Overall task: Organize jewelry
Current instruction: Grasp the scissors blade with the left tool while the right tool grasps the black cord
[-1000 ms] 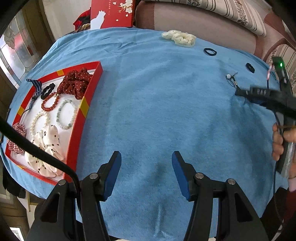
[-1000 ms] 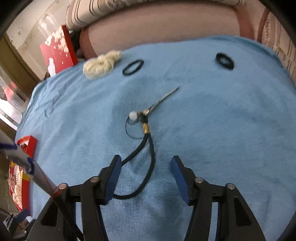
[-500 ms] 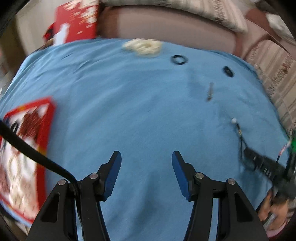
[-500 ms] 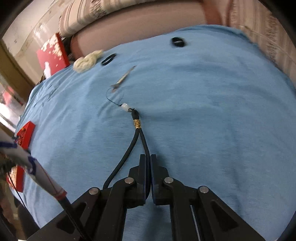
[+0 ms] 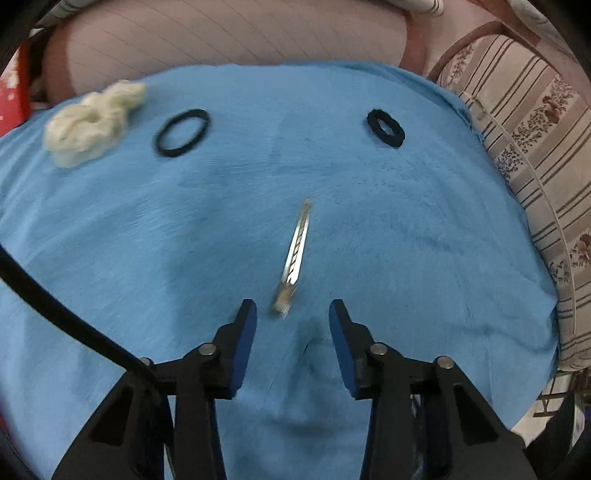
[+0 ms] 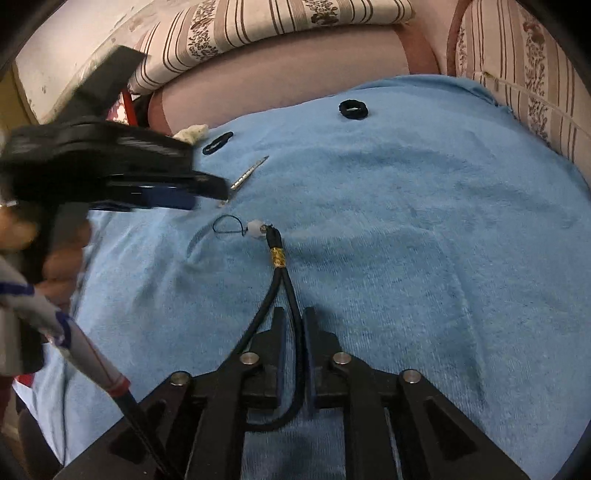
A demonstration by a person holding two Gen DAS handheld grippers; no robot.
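A silver hair clip (image 5: pixel 294 254) lies on the blue towel (image 5: pixel 424 258) just ahead of my open, empty left gripper (image 5: pixel 293 314); it also shows in the right wrist view (image 6: pixel 248 173). My right gripper (image 6: pixel 293 325) has its jaws nearly together around one strand of a black cord hair tie (image 6: pixel 275 291) with a gold band and a white bead (image 6: pixel 255 229). The left gripper (image 6: pixel 173 192) shows in the right wrist view, its tips by the clip. A cream scrunchie (image 5: pixel 92 122), a thin black hair band (image 5: pixel 181 132) and a thick black hair tie (image 5: pixel 385 128) lie farther back.
A pink sofa (image 5: pixel 229 33) with striped floral cushions (image 5: pixel 532 147) borders the towel at the back and right. A red box corner (image 5: pixel 11 92) is at the far left. A cable (image 5: pixel 55 306) crosses the lower left of the left wrist view.
My left gripper has swung right, away from the red tray, and now faces the silver clip. My right gripper's jaws have parted slightly around the black cord since half a second ago.
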